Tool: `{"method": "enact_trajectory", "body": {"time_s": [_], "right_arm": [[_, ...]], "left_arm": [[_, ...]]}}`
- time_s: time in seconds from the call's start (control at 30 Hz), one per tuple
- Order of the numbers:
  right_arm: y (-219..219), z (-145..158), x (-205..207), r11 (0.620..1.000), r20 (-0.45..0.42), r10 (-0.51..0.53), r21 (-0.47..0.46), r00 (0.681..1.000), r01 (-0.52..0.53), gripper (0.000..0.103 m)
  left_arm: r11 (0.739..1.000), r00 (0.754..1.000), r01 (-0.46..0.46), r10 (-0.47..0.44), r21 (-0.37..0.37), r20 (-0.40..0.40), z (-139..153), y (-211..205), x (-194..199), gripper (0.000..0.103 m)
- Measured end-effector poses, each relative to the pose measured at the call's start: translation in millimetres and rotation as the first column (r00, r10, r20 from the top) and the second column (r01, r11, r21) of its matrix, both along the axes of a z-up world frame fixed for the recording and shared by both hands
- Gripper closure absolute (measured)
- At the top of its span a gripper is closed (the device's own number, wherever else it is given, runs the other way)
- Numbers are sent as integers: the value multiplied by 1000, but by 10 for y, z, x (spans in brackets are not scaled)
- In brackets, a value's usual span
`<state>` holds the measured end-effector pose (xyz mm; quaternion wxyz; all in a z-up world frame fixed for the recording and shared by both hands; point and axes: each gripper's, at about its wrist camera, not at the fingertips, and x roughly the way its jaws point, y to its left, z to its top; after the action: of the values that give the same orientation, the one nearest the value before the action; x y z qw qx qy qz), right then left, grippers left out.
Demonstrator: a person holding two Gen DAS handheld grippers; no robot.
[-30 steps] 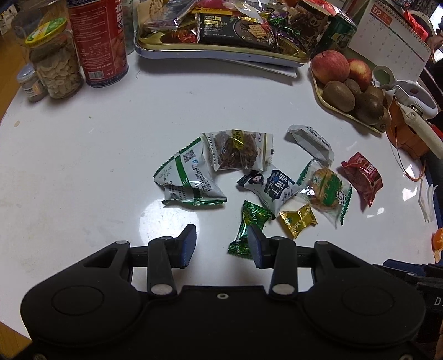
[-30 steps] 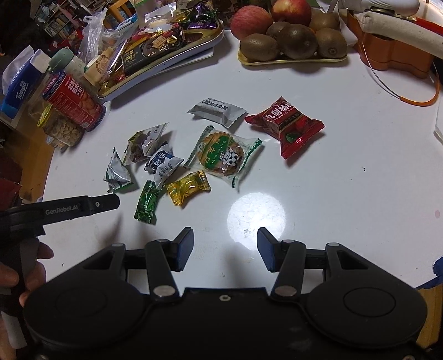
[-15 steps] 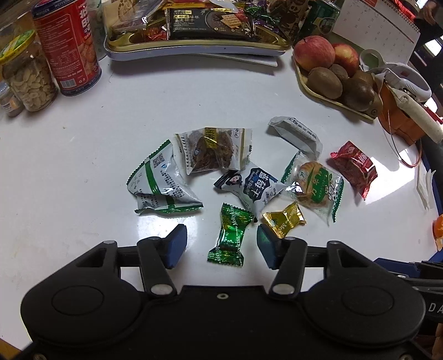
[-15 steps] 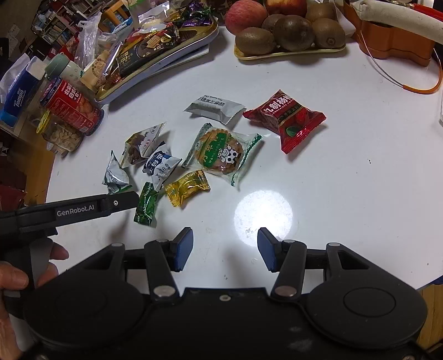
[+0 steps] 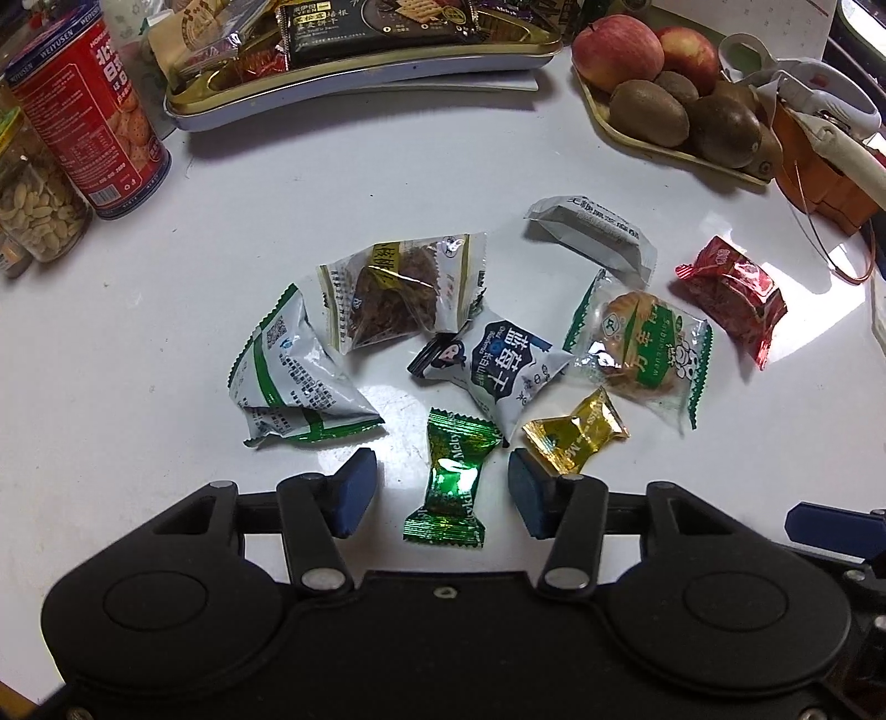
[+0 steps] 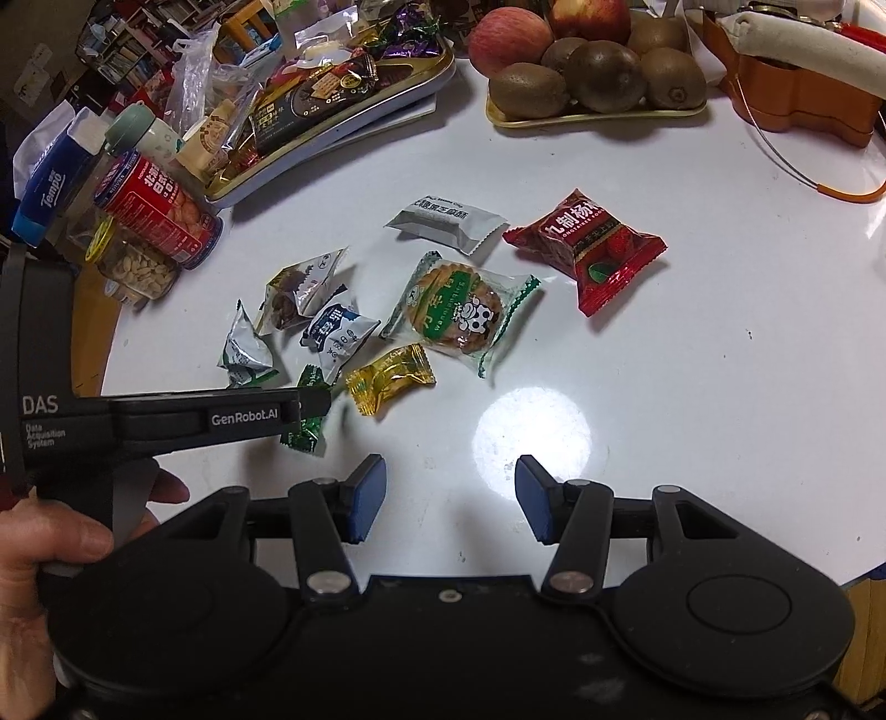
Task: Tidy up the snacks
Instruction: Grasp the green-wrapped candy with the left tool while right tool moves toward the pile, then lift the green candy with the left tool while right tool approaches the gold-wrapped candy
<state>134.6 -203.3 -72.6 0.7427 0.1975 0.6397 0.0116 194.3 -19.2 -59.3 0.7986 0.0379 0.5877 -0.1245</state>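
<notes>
Both pads of the left gripper [image 5: 441, 493] straddle the green candy [image 5: 451, 479], seemingly untouched.

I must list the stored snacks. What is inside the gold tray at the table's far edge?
The gold tray holds a dark cracker packet, purple-wrapped candies and other wrapped snacks. Anything beneath that pile is covered.

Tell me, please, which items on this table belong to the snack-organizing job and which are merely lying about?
Part of the job: green candy between the open left gripper jaws, gold candy, cookie packet, red packet, snack tray.

Lying about: fruit plate, red can, peanut jar.
</notes>
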Motion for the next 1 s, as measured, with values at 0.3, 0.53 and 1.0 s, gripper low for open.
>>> {"method": "enact_trajectory", "body": {"time_s": [0.3,0.53,1.0], "right_arm": [[-50,36,5,999,5,-22,26,1000,22,48],[-57,39,0,999,5,-28,27,1000,28,48],[84,-307,336,938,-145,-291,150,946,311,47]], "left_arm": [[1000,1000,-5,5,11,-29,-89,-12,39,46],[1000,1000,-2,2,17,6,-106,-27,60,69],[990,992,-127,125,-67,-34,57,372,91,71]]}}
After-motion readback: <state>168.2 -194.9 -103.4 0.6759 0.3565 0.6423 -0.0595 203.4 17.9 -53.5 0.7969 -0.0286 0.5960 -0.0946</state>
